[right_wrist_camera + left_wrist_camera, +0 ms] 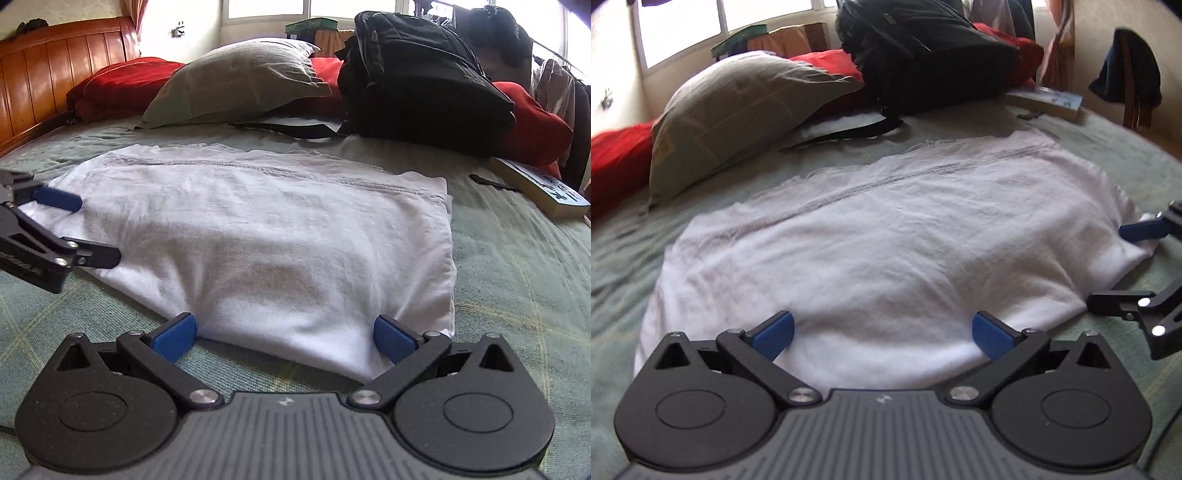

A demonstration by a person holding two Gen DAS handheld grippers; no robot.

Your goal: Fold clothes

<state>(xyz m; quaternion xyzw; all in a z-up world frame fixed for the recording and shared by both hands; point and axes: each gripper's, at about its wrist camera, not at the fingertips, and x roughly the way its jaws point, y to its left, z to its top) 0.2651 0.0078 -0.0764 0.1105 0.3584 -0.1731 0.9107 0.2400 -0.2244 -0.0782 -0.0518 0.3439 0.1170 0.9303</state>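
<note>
The left hand-held gripper (884,334) sits low over the bed, its two blue-padded fingers spread wide apart and holding nothing. Between and just ahead of them lies the near edge of a white garment (886,251), spread flat in a rough rectangle with a stitched seam running across its far part. The right hand-held gripper (284,338) is likewise wide open and empty, its fingers straddling the garment's (258,229) near corner, the fabric bunched slightly between the pads. Each gripper shows at the edge of the other's view: the right one (1137,266) beside the garment's right end, the left one (62,229) beside its left end.

The garment rests on a pale green bedspread (517,266). Beyond it, away from both grippers, lie a grey-green pillow (240,81), red cushions (118,85) and a black backpack (424,85) with a strap trailing toward the garment. Ahead and to the right of the right gripper, a book (543,192) lies on the bedspread. A wooden headboard (55,62) stands far left, and bright windows (683,26) fill the far wall.
</note>
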